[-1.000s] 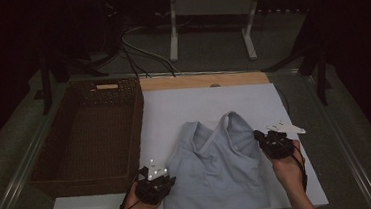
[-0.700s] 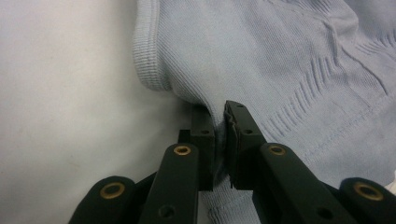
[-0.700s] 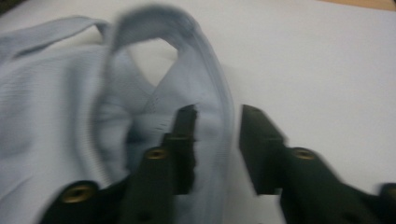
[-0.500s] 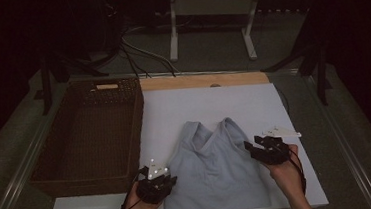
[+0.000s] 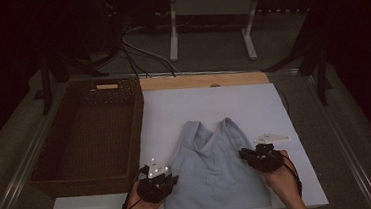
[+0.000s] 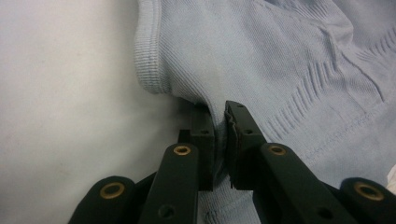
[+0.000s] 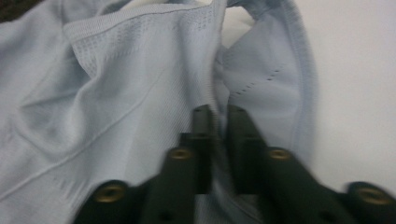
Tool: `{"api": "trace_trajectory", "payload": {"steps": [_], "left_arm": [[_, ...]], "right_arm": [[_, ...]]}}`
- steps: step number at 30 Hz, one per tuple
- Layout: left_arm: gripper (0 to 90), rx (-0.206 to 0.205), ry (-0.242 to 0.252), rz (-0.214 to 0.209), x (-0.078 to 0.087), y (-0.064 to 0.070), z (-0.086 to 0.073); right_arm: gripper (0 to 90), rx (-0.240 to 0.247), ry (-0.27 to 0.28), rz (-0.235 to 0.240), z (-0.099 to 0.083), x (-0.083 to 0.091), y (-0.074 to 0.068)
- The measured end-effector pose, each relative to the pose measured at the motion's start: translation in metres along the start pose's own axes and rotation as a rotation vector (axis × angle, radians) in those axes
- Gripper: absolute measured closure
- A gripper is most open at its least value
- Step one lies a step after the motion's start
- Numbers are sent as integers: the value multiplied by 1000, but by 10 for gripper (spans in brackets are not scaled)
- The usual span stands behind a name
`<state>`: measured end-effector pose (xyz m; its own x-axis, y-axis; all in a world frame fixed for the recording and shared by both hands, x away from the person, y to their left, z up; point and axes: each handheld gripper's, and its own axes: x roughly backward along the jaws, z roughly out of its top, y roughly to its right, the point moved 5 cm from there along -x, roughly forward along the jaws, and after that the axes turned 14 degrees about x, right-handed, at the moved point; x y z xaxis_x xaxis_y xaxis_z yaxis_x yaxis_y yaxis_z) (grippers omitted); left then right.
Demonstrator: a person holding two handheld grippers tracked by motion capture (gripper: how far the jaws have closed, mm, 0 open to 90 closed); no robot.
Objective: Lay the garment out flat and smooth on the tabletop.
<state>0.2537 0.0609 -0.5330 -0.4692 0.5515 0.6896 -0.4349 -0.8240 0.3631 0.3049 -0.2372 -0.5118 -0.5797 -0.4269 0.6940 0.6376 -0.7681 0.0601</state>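
Both grippers clamp the blue top (image 5: 214, 175): left gripper (image 5: 158, 183) at its left edge, right gripper (image 5: 260, 158) at its right edge; bare white mat (image 5: 223, 99) beyond, basket (image 5: 91, 137) left.

Top (image 5: 214, 175) on mat (image 5: 253, 104), basket (image 5: 83, 135) left.

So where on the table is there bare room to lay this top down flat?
Free: the white mat between the wooden strip and the light blue top, and the wicker basket. Crowded: the near edge, where the left gripper and right gripper pinch the top.
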Motion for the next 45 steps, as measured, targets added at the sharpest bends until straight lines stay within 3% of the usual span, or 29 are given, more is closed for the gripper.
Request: {"api": "trace_trajectory", "payload": {"steps": [5,13,26,27,31,34,40,45], "left_arm": [[844,3,0,-2,0,0,0],[845,13,-3,-6,0,2,2],[844,19,-3,-20,-5,8,6],[844,19,-3,-21,-5,8,6],[844,24,-3,-23,-5,8,5],[844,26,-3,-25,-5,8,5],[844,30,-3,-28,-5,8,5],[844,31,-3,-28,-5,8,5]], "right_arm": [[876,0,10,-38,-2,7,0],[876,-48,3,-110,-10,22,11],[870,-102,-37,-146,-34,36,22],[855,-102,-36,-146,-35,35,22],[637,-106,-3,-161,-32,40,18],[530,-104,23,-149,-32,47,11],[498,-95,13,-143,-38,50,2],[434,-121,-14,-139,-51,54,-5]]}}
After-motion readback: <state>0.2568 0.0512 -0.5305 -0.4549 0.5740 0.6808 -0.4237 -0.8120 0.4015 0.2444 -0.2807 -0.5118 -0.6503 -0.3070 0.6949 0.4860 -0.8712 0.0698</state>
